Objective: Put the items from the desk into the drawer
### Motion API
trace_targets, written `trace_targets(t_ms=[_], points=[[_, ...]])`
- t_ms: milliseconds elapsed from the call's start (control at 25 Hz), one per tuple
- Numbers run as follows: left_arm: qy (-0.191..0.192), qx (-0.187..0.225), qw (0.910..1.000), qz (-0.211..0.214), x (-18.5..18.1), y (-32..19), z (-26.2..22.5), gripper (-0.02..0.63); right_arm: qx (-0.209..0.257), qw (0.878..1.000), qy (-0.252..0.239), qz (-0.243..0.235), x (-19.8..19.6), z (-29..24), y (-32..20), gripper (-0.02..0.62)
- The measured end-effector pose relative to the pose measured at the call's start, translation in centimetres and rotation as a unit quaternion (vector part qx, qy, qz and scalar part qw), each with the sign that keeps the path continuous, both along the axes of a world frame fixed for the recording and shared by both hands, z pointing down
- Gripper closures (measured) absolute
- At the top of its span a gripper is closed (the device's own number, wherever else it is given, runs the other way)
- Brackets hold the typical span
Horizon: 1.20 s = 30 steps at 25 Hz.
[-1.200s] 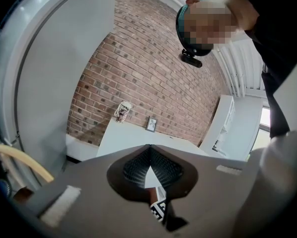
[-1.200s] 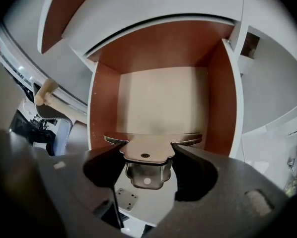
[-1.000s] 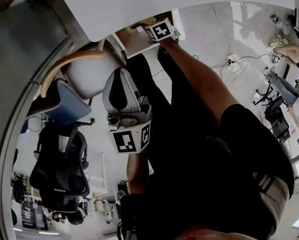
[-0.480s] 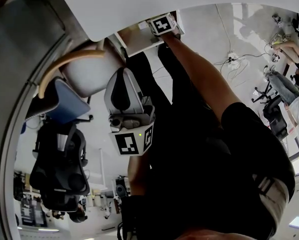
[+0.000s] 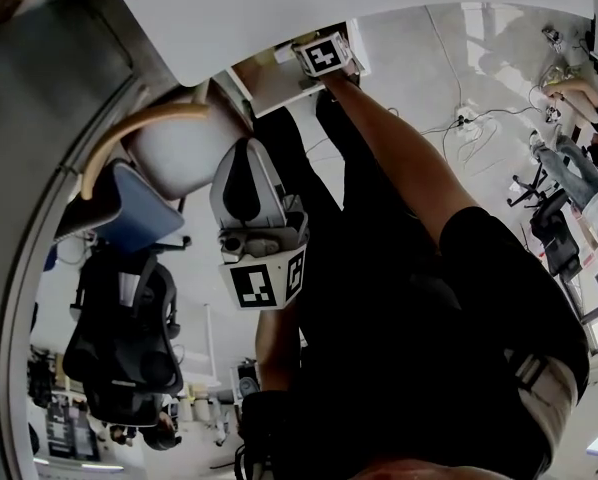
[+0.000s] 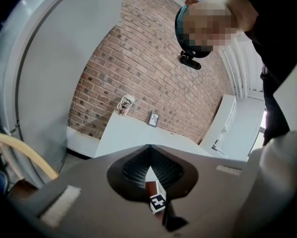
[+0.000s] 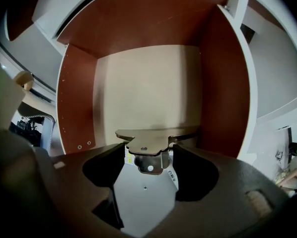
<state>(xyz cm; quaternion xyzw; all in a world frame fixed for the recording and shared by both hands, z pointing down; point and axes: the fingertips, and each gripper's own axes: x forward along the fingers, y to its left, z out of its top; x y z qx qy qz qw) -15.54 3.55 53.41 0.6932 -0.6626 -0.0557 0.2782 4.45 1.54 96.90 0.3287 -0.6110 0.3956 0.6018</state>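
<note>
The open drawer with red-brown side walls and a pale cream floor [image 7: 79,103] is the one container in view, and the right gripper [image 7: 149,153] reaches into it. Its tongs are pinching a silvery metal piece with a flat plate over a rounded bracket [image 7: 147,136]. The grey body of that piece fills the gap between the two dark jaws and bears a small printed label too small to read. The metal piece hangs over the drawer's floor, near the front. I cannot tell whether it touches the floor. The left gripper [image 6: 149,150] is well apart from the drawer, its tongs pressed together tip to tip with nothing between them. By count there are two grippers, one drawer and one metal piece. The head view adds two chairs at the left: a black mesh office chair [image 5: 119,338] and a chair with a blue seat and a curved wooden arm [image 5: 129,213]. The head view alone shows both grippers at once, the right one up under the white desk top [image 5: 309,8] at the drawer and the left one lower, in front of the person's dark clothing. Only the right gripper view shows the drawer's inside and the grip. Only the left gripper view shows a red brick wall [image 6: 138,68], with a white ledge [image 6: 133,133] that carries one patterned mug [image 6: 124,104] and one small framed picture [image 6: 152,118].
</note>
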Motion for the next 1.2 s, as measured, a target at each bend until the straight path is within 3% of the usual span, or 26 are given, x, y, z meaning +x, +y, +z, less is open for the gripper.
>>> trace_targets(t_ms=[80,200,240,400,600,800,1000,1200], points=[[-0.002,0.006,1.0000,0.003,0.1,0.1,-0.3,0.597,0.001,1.000,-0.014,0.007,-0.5,-0.8,0.0,0.290],[-0.009,0.014,0.9998,0.009,0.4,0.0,-1.1,0.597,0.032,0.988,-0.151,0.025,-5.5,-2.5,-1.0,0.290],[-0.012,0.016,0.9998,0.010,0.5,0.0,-1.5,0.597,0.037,0.985,-0.169,0.025,-5.9,-3.2,-1.0,0.290],[-0.022,0.025,0.9994,0.012,0.6,0.2,-3.7,0.597,0.056,0.984,-0.171,0.007,-4.8,-6.6,-0.3,0.323],[-0.034,0.047,0.9982,0.017,1.3,0.0,-6.6,0.597,0.110,0.971,-0.210,-0.022,-5.1,-12.8,-0.9,0.486],[-0.040,0.072,0.9961,0.030,2.8,-0.4,-9.8,0.597,0.185,0.958,-0.215,-0.034,-4.4,-19.9,-3.3,0.591],[-0.054,0.100,0.9925,0.045,5.1,-0.7,-13.5,0.597,0.250,0.933,-0.259,-0.028,-3.5,-28.2,-5.7,0.592],[-0.061,0.123,0.9897,0.040,5.8,-0.5,-16.3,0.597,0.329,0.890,-0.316,-0.020,-2.7,-38.7,-8.2,0.592]])
